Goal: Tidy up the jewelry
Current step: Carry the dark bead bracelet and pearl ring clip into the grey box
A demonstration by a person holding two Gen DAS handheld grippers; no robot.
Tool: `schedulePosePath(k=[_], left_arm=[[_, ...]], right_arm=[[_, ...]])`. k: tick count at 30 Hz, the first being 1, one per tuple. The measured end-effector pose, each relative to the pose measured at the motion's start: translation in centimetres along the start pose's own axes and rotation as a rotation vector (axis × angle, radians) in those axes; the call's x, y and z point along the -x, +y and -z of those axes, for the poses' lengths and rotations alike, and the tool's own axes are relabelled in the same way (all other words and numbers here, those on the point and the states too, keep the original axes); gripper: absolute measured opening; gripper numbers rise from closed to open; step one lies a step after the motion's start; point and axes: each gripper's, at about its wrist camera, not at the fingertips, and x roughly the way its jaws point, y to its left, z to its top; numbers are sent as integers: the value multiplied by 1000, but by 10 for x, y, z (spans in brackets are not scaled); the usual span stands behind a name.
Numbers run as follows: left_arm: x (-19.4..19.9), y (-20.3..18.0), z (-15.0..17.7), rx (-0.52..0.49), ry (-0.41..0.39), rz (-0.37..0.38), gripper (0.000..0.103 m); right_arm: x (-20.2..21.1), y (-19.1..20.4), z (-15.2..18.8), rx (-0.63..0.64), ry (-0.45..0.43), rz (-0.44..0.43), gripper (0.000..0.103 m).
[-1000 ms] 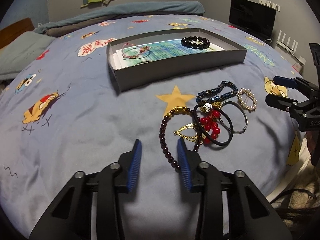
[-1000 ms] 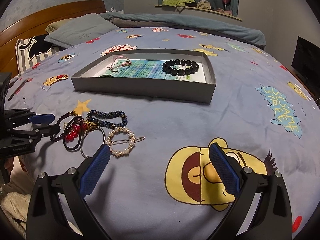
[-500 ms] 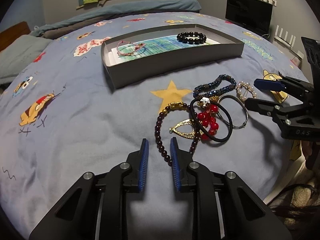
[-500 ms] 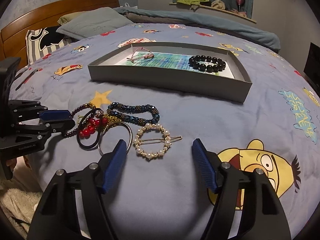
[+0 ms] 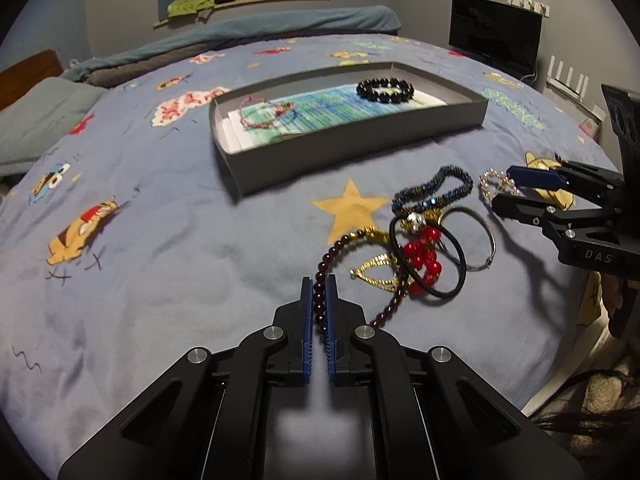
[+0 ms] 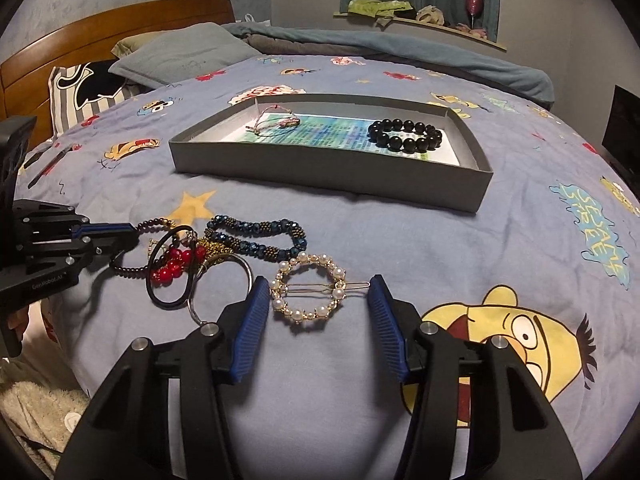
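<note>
Between the blue pads of your left gripper (image 5: 319,300) sits the near run of the dark garnet bead bracelet (image 5: 326,264); the jaws are closing and the pads already pinch the beads. Just ahead and to the right of that gripper, the strand loops back into the tangle on the bedspread (image 5: 160,240): a black hair tie with red beads (image 5: 428,260), a gold leaf-shaped piece (image 5: 378,272), a thin metal ring (image 5: 480,240) and a blue beaded bracelet (image 5: 436,192). Your right gripper (image 6: 316,300) straddles the pearl ring hair clip (image 6: 308,290), jaws closing, the left pad clear of the pearls and the right pad just beside the clip's wire tip; you grip nothing there. Well ahead of both grippers lies the grey tray (image 6: 328,168), holding a black bead bracelet (image 6: 406,136) on its right and a pink cord bracelet (image 6: 278,122) on its left
</note>
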Motion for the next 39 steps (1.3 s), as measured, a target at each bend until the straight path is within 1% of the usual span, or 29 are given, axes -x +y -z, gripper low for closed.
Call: schedulePosePath(k=[6, 10, 19, 26, 29, 34, 39], left_arm=[[16, 11, -10, 8, -53, -22, 6], [30, 18, -18, 17, -97, -21, 6], [54, 29, -44, -6, -182, -53, 6], [62, 32, -58, -29, -221, -61, 6], [62, 31, -69, -43, -236, -54, 6], [53, 32, -92, -37, -258, -26, 6], [25, 32, -114, -28, -243, 23, 6]], right_arm=[[7, -7, -4, -9, -18, 12, 52], [10, -10, -11, 1, -31, 20, 52], [15, -25, -41, -10, -77, 46, 52], [16, -39, -61, -27, -103, 71, 52], [14, -44, -71, -24, -112, 85, 52], [-1, -50, -96, -4, -101, 104, 52], [-27, -55, -114, -1, -49, 102, 52]])
